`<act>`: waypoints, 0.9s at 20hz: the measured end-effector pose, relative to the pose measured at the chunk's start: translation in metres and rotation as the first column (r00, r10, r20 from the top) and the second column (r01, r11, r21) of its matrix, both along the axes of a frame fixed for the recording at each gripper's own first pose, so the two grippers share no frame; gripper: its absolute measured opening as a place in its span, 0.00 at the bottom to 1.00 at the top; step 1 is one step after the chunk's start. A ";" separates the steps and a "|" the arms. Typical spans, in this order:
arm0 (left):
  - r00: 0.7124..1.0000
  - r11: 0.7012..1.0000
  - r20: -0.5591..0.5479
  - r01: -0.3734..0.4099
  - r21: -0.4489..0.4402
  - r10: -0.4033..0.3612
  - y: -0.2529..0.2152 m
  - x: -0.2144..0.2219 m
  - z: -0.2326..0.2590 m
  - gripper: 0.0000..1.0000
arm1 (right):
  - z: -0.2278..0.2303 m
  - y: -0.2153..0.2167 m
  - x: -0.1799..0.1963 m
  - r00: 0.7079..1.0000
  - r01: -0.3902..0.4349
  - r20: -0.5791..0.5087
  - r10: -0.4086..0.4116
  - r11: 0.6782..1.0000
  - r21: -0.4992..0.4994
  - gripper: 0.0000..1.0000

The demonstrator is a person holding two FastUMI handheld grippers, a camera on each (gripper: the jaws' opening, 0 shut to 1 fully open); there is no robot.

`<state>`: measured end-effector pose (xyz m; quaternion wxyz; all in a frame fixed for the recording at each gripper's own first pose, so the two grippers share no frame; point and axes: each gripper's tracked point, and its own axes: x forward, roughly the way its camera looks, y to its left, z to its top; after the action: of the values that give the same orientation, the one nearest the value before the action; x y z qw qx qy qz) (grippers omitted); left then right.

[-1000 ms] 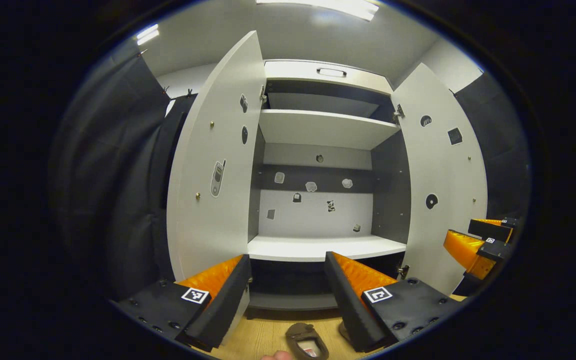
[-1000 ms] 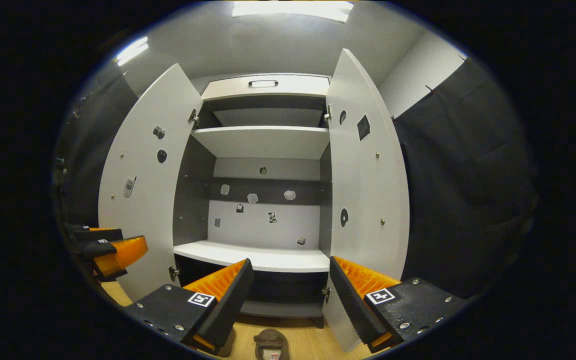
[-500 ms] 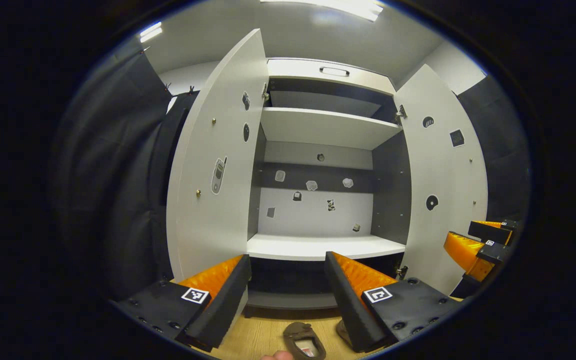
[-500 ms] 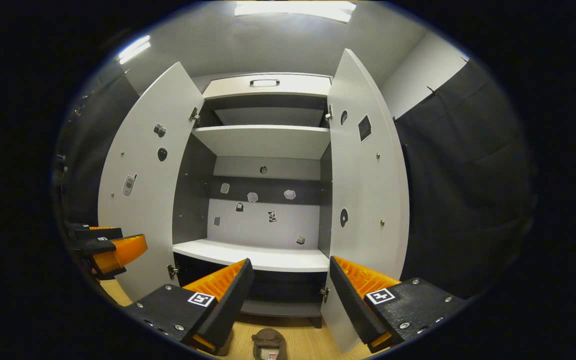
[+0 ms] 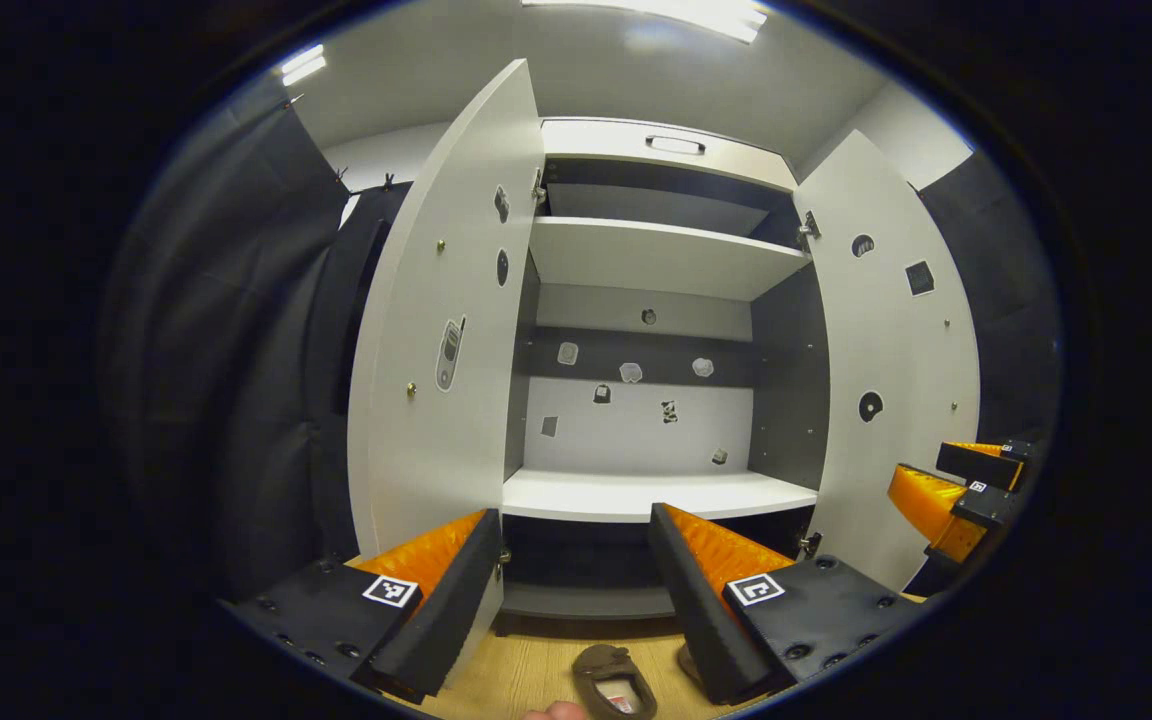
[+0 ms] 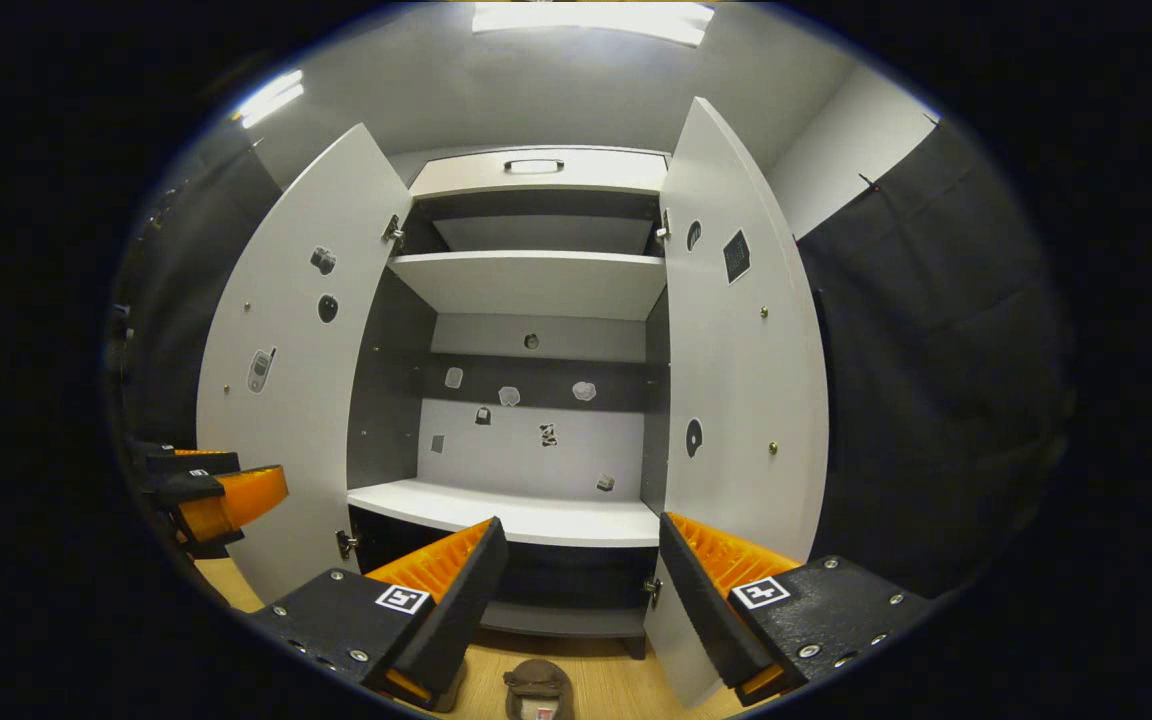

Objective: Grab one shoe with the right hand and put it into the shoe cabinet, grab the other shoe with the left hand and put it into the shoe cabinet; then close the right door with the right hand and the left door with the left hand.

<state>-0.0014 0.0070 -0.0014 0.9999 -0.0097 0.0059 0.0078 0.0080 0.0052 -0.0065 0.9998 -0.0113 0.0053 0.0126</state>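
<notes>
Cabinet [image 5: 656,255] panels: smooth matt laminate. Floor [image 5: 526,680]: wood-grain, low sheen. Shoe [image 5: 613,682]: soft matt fabric look. Hinges [image 6: 345,545]: shiny metal. Wall [image 6: 926,380]: matt cloth.

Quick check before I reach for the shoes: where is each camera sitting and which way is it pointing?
Left gripper view: rides the left gripper, facing the open shoe cabinet; its own fingers frame a brown shoe on the floor.
Right gripper view: rides the right gripper, facing the cabinet, fingers apart.
Shared: cabinet, both open doors, each other's gripper.
</notes>
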 end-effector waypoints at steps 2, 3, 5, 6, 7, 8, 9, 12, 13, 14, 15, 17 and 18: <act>1.000 1.000 -0.001 0.002 -0.001 -0.002 -0.001 0.000 -0.001 0.96 | -0.009 0.001 0.006 1.000 -0.014 -0.017 0.014 1.000 -0.011 0.94; 1.000 1.000 0.001 0.000 0.000 0.000 -0.001 0.000 0.000 0.96 | -0.016 0.003 0.009 0.999 -0.022 -0.026 0.021 1.000 -0.019 0.94; 1.000 1.000 -0.001 -0.003 0.004 0.003 -0.001 -0.001 -0.001 0.96 | -0.050 0.009 0.019 0.993 -0.057 -0.103 0.052 0.997 -0.045 0.94; 1.000 1.000 0.002 -0.004 0.007 0.004 -0.001 -0.001 0.000 0.99 | -0.076 0.010 0.023 0.984 -0.071 -0.165 0.061 0.996 -0.053 0.94; 1.000 1.000 0.005 -0.004 0.007 0.004 -0.001 -0.001 0.000 0.99 | -0.100 0.011 0.027 0.975 -0.078 -0.212 0.065 0.995 -0.055 0.94; 1.000 1.000 0.008 -0.003 0.005 0.003 -0.002 -0.002 0.001 0.99 | -0.118 0.010 0.032 0.966 -0.083 -0.250 0.067 0.995 -0.054 0.94; 1.000 1.000 0.010 -0.005 0.003 0.005 -0.001 -0.002 0.001 0.94 | -0.138 0.011 0.033 0.955 -0.088 -0.288 0.068 0.995 -0.055 0.94; 1.000 1.000 0.014 -0.015 0.002 0.015 0.000 -0.004 0.001 0.96 | -0.181 0.006 0.033 0.933 -0.092 -0.357 0.053 0.991 -0.093 0.94; 1.000 1.000 0.012 -0.016 0.001 0.016 0.001 -0.004 0.000 0.96 | -0.196 0.003 0.030 0.923 -0.096 -0.382 0.049 0.990 -0.104 0.94; 1.000 1.000 0.010 -0.017 0.001 0.017 0.001 -0.004 -0.001 0.96 | -0.211 0.002 0.026 0.911 -0.100 -0.410 0.046 0.989 -0.112 0.94; 1.000 1.000 0.009 -0.018 0.000 0.018 0.001 -0.005 -0.002 0.96 | -0.227 -0.001 0.021 0.897 -0.105 -0.440 0.042 0.987 -0.120 0.94; 1.000 1.000 0.007 -0.019 0.001 0.019 0.002 -0.005 -0.002 0.96 | -0.260 -0.003 0.015 0.866 -0.108 -0.499 0.034 0.987 -0.121 0.95; 1.000 1.000 0.008 -0.019 0.003 0.019 0.002 -0.004 -0.002 0.96 | -0.273 -0.004 0.012 0.850 -0.110 -0.526 0.037 0.988 -0.108 0.95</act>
<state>-0.0057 0.0094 -0.0038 0.9998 -0.0082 0.0017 0.0171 0.0196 0.0017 -0.2795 0.9565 -0.0745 0.2769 0.0530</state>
